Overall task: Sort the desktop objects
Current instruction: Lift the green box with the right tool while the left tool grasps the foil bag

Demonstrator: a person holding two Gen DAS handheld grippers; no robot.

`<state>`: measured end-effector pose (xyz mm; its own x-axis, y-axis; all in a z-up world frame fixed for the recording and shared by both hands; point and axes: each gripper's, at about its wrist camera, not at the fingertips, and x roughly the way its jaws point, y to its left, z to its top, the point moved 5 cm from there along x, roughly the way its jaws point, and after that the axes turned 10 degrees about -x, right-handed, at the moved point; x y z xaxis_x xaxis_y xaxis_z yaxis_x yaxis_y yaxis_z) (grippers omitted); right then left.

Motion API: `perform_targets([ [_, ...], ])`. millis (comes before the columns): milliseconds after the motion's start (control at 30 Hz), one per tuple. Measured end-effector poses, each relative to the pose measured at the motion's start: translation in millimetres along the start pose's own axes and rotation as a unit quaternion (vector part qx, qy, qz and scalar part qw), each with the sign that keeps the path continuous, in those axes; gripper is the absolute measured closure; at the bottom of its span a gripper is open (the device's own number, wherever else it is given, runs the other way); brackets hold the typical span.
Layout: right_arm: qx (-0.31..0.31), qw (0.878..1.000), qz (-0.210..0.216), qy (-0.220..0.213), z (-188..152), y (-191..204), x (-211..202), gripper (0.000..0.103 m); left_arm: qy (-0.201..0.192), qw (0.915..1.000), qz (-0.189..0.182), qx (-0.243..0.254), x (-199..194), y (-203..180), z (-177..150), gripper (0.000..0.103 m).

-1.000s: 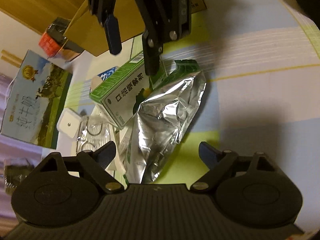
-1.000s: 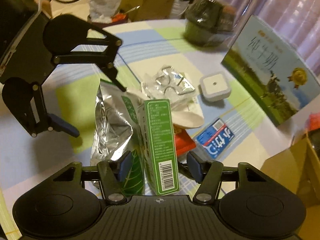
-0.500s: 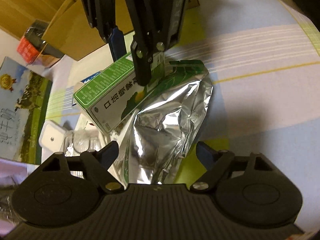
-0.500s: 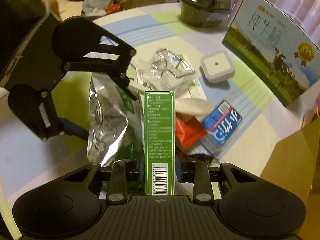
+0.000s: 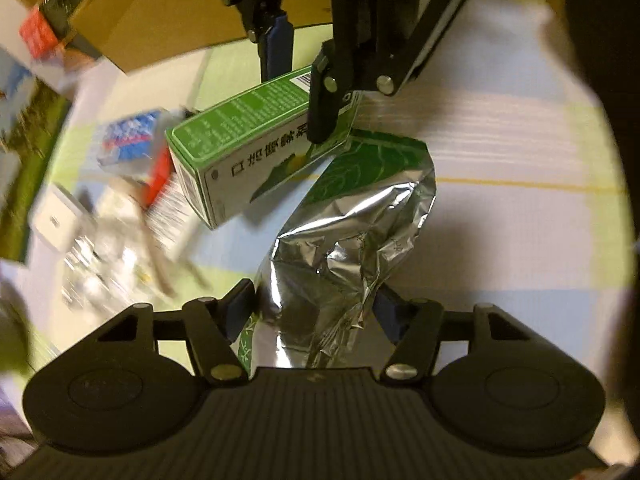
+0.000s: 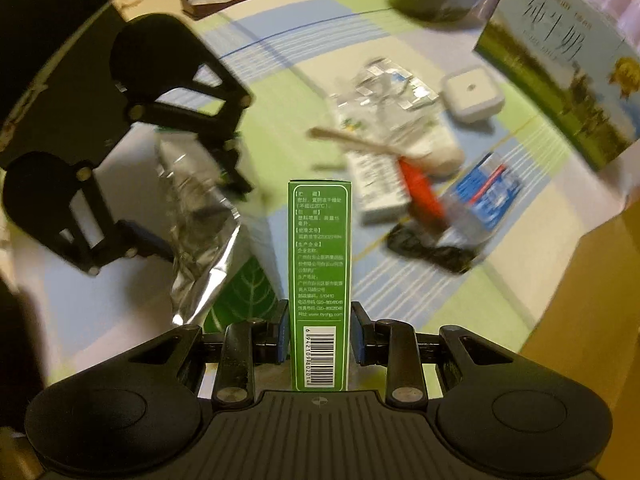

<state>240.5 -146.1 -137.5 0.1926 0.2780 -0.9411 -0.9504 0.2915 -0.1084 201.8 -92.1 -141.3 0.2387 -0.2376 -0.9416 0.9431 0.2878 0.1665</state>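
Observation:
A green and white medicine box (image 6: 319, 264) stands upright between my right gripper's (image 6: 320, 332) blue pads, which are shut on its barcode end. The left wrist view shows that box (image 5: 248, 140) raised off the table, hanging tilted from the right gripper (image 5: 300, 80). A crumpled silver foil bag (image 5: 340, 240) with a green leaf print runs between the fingers of my left gripper (image 5: 314, 308), which press on both its sides. In the right wrist view the bag (image 6: 204, 216) hangs from the left gripper (image 6: 192, 212) at the left.
A blurred pile lies on the checked tablecloth: a clear packet with metal rings (image 6: 384, 84), a white square device (image 6: 472, 94), a blue tissue pack (image 6: 488, 196) and a red packet (image 6: 420, 188). A milk carton case (image 6: 560, 80) stands behind, with a cardboard box (image 5: 180, 12) beside it.
My right gripper closed on the green box and lifted it off the foil bag. My left gripper closed on the bag's near end. Both views have shifted away from the pile.

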Motion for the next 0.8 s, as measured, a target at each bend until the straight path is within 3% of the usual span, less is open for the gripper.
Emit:
perform_targets([
  [133, 0.05, 0.998, 0.029, 0.005, -11.9, 11.0, -8.3, 0.076, 0.013, 0.9964, -0.05, -0.066, -16.1, -21.6, -11.1, 0.04],
  [233, 0.055, 0.998, 0.011, 0.018, -21.5, 16.3, -8.8, 0.076, -0.001, 0.9973, -0.033, -0.066, -22.3, -33.1, -15.6, 0.03],
  [267, 0.057, 0.998, 0.01, 0.02, -25.6, 17.2, -9.2, 0.076, -0.005, 0.9984, -0.022, -0.053, -23.5, -37.9, -16.7, 0.025],
  [400, 0.071, 0.997, 0.006, 0.013, -35.1, 15.7, -13.1, 0.076, -0.01, 0.9994, 0.009, 0.033, -22.3, -57.9, -15.3, 0.023],
  [500, 0.073, 0.997, 0.004, 0.011, -37.5, 16.0, -13.0, 0.076, 0.007, 0.9941, 0.021, 0.106, -9.1, -68.2, -13.4, 0.023],
  [567, 0.067, 0.998, 0.001, 0.01, -38.3, 16.9, -10.6, 0.076, 0.017, 0.9917, 0.024, 0.125, 0.1, -69.0, -13.7, 0.02],
  [633, 0.067, 0.998, 0.003, 0.01, -39.0, 16.2, -7.2, 0.071, 0.02, 0.9949, 0.009, 0.099, 2.8, -60.2, -9.0, 0.027],
  [667, 0.068, 0.998, 0.002, 0.011, -39.1, 15.3, -4.6, 0.068, 0.028, 0.9967, 0.0, 0.076, 5.5, -55.6, -10.3, 0.038],
  [733, 0.07, 0.997, -0.003, 0.012, -38.3, 13.4, 0.4, 0.056, 0.033, 0.9991, -0.008, 0.026, 4.0, -43.8, -11.4, 0.044],
  [800, 0.076, 0.997, 0.002, 0.009, -36.7, 12.0, 5.1, 0.054, 0.044, 0.9985, -0.006, -0.031, 3.2, -32.1, -16.9, 0.045],
])
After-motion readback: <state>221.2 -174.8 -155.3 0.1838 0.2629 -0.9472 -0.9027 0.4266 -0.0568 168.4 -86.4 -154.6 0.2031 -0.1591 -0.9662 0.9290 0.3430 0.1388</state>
